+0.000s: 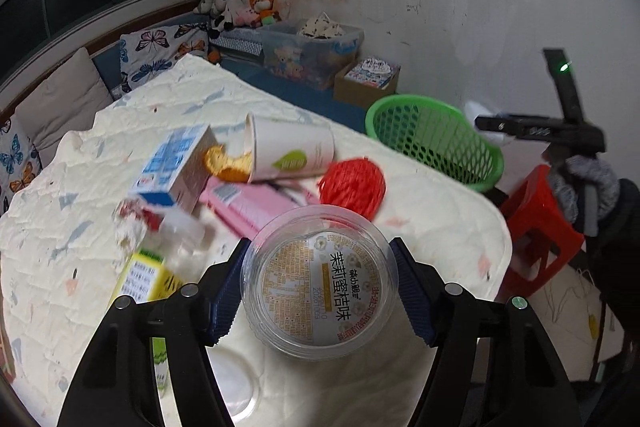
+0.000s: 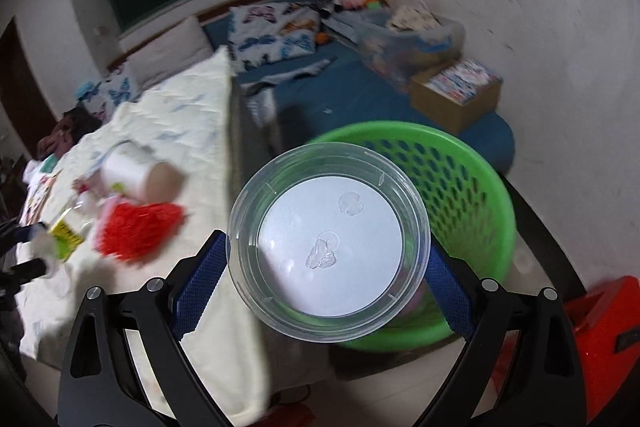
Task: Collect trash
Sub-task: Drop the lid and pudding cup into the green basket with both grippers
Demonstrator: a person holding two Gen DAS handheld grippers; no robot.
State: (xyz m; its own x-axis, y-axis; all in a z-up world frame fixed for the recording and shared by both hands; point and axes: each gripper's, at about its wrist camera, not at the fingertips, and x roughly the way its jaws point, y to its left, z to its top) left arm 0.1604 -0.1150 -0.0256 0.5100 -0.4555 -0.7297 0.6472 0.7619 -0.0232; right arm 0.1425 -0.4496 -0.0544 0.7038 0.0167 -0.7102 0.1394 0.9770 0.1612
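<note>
My left gripper (image 1: 319, 287) is shut on a clear plastic cup (image 1: 320, 283) with a printed orange-and-white lid, held just above the quilt. More trash lies beyond it: a tipped paper cup (image 1: 292, 151), a blue-white carton (image 1: 176, 167), a pink packet (image 1: 256, 207), a red mesh wad (image 1: 354, 187) and a yellow carton (image 1: 144, 275). My right gripper (image 2: 328, 267) is shut on a clear round tub (image 2: 328, 239) with a white base, held over the near rim of the green mesh basket (image 2: 472, 187). The basket (image 1: 436, 143) stands past the bed's right edge.
A cream quilt (image 1: 80, 187) covers the bed. A red plastic stool (image 1: 536, 227) stands right of the basket. A cardboard box (image 2: 456, 95), a clear storage bin (image 1: 312, 47) and soft toys (image 1: 240, 7) sit on the blue mat by the wall. Butterfly pillows (image 1: 156, 51) line the window side.
</note>
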